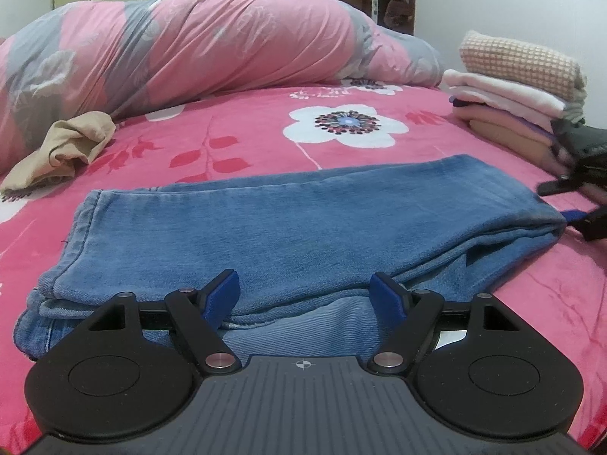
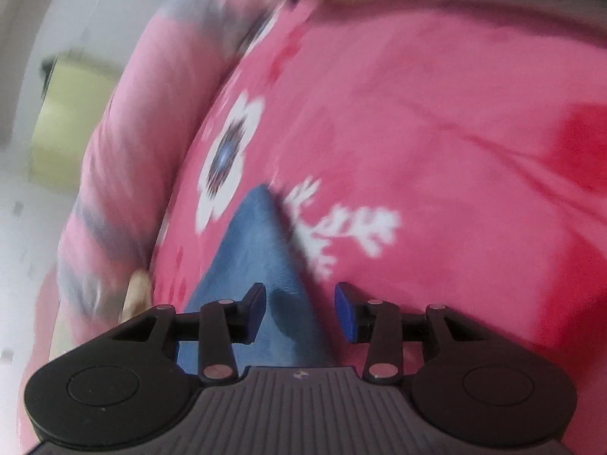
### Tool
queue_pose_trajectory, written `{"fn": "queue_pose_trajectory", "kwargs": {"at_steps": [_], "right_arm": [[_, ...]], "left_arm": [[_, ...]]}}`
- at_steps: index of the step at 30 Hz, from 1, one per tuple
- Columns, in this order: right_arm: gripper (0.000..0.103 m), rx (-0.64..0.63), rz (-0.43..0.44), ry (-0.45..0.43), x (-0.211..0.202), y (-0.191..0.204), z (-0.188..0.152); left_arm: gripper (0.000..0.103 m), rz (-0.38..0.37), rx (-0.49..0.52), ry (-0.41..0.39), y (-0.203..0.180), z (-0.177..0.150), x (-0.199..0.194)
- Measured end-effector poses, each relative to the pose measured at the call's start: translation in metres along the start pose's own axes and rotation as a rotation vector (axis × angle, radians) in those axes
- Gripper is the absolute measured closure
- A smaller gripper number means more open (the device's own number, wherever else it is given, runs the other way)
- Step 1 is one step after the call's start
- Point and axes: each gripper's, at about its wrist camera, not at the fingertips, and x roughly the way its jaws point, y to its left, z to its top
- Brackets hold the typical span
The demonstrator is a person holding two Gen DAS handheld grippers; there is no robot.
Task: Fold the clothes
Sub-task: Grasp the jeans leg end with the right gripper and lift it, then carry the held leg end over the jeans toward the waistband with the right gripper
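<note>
While the folded jeans [image 1: 303,227] lie just beyond them, both grippers' fingers [image 1: 224,292] stand apart, clamping nothing.

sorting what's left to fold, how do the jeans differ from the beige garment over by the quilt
The jeans are blue denim; the beige garment is thin tan cloth. The jeans lie flat, folded in layers with straight edges, while the beige garment sits crumpled in a loose heap. The jeans are right in front of the left gripper, whereas the beige garment lies farther back, beside the quilt. Both rest on the pink floral bedspread.
</note>
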Motion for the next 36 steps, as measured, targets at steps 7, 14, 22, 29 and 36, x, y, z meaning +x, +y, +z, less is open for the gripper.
{"fn": "queue_pose_trajectory", "kwargs": {"at_steps": [7, 14, 22, 29, 36], "right_arm": [[0.067, -0.026, 0.162, 0.247, 0.055, -0.002, 0.034], [0.092, -0.137, 0.18, 0.236, 0.055, 0.015, 0.034], [0.09, -0.047, 0.207, 0.245, 0.059, 0.003, 0.038], [0.093, -0.265, 0.228, 0.153, 0.035, 0.072, 0.028], [0.093, -0.553, 0.224, 0.14, 0.025, 0.161, -0.01]], "left_arm": [[0.026, -0.006, 0.005, -0.013, 0.001, -0.002, 0.0], [0.027, 0.03, -0.005, -0.125, 0.0, 0.011, -0.02], [0.026, 0.011, 0.222, -0.079, -0.032, 0.023, 0.019], [0.027, -0.016, 0.284, -0.041, -0.036, 0.01, 0.037], [0.026, -0.072, 0.199, -0.036, -0.021, 0.008, 0.039]]}}
